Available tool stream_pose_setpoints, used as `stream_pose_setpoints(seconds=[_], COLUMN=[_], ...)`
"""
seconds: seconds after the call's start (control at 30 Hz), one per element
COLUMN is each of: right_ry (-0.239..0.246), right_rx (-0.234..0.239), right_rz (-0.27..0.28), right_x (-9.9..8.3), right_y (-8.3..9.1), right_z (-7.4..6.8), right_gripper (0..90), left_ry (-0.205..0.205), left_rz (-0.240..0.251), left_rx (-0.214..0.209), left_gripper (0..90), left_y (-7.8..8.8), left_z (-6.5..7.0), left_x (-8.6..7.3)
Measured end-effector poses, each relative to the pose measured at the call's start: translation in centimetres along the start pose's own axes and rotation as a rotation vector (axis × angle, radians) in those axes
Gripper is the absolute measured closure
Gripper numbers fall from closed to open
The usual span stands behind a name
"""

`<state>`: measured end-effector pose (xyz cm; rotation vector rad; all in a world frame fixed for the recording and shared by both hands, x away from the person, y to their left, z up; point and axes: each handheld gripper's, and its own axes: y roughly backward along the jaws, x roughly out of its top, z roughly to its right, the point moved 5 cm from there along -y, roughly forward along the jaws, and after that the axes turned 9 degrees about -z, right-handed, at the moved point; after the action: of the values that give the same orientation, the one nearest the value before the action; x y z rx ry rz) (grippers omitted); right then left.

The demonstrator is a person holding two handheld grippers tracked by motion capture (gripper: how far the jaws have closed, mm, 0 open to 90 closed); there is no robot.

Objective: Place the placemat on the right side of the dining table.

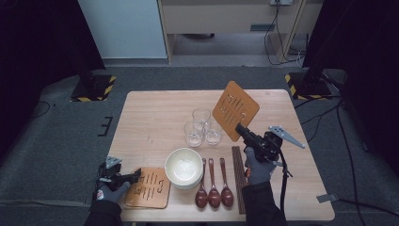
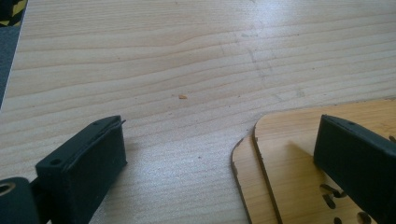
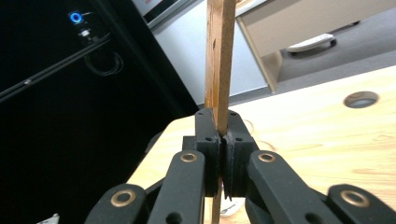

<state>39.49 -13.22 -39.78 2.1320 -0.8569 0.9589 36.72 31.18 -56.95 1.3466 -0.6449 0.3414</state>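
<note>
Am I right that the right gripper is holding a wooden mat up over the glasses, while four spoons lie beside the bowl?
Not quite: there are three spoons, not four, as the high view shows. The rest holds: the right gripper clamps a wooden mat above the glasses, and the spoons lie beside the bowl.

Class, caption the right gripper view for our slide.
Right gripper clamps a thin slotted wooden board edge-on above the pale wooden table.

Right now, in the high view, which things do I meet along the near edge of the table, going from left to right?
Left gripper → stacked wooden mats → white bowls → three brown spoons → dark chopsticks → right hand.
</note>
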Motion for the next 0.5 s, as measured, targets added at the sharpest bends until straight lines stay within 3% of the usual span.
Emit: stream_pose_setpoints(seconds=[0.5], right_ry=[-0.039], right_rx=[-0.071], right_rz=[0.032], right_x=[0.4], right_y=[1.6], right_z=[3.3], right_gripper=[87.2], left_ry=[0.0], left_rz=[0.0], left_rx=[0.0], left_gripper=[1.0], left_y=[0.0], left_z=[0.0], left_x=[0.0])
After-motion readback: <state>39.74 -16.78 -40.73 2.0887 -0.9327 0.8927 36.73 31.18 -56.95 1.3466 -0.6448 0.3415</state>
